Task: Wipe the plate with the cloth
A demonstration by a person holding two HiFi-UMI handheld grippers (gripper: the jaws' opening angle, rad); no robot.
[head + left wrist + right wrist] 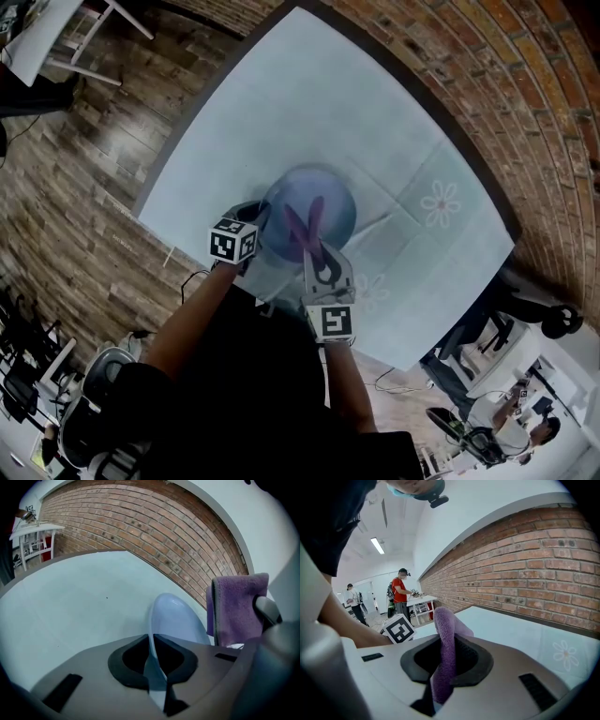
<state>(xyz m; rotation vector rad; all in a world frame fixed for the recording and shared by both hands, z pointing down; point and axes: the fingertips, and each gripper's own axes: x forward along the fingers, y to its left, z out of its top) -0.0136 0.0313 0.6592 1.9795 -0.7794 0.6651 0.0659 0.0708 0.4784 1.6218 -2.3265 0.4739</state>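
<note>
Both forearms are reaching forward side by side, the left claw pinching the plate's rim, the right claw clamping the cloth.

Below me lies a pale blue tablecloth printed with a faint pink flower. A red brick wall runs beside it, brown wooden plank floor opposite. A person in a red shirt stands well apart.

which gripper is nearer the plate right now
Left. The left gripper has its fingers shut on the rim of the plate. The right gripper, shut on the purple cloth, is over the plate's near side.
</note>
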